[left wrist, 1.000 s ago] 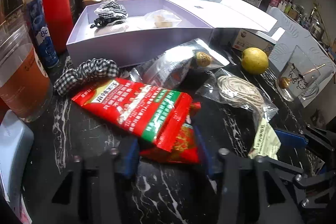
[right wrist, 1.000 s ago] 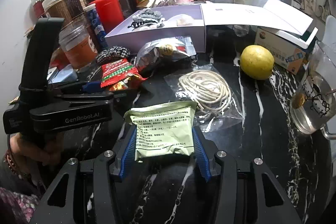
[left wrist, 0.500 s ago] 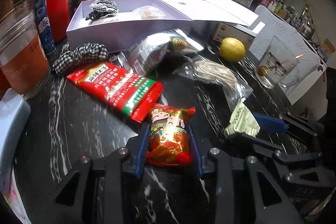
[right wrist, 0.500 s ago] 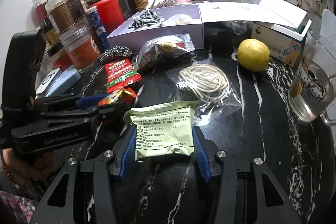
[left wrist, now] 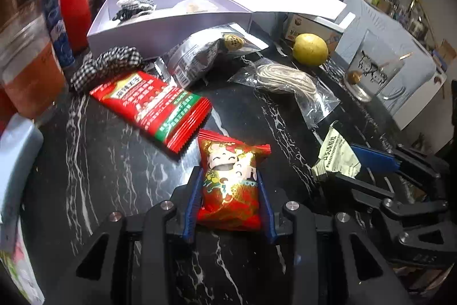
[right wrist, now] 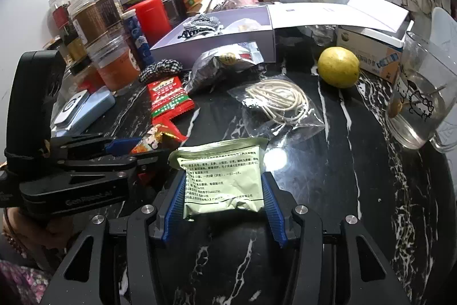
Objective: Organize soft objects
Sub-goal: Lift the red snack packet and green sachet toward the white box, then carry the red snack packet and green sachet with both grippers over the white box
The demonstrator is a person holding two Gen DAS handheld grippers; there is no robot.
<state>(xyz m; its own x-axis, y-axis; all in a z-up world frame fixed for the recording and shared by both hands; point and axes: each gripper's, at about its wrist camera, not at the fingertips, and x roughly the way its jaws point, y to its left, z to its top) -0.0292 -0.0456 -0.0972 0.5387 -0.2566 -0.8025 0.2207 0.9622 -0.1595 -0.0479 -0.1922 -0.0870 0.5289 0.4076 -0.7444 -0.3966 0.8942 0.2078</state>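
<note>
The left hand-held gripper [left wrist: 230, 199] clamps a glossy, puffy red snack packet [left wrist: 230, 185]; the right hand-held gripper [right wrist: 222, 200] clamps a flat, crinkled green sachet [right wrist: 221, 176] above the veined black marble table [right wrist: 357, 176].

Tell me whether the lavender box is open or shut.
Open. The lavender box has its lid folded back flat to the right, and a checked scrunchie lies exposed inside.
</note>
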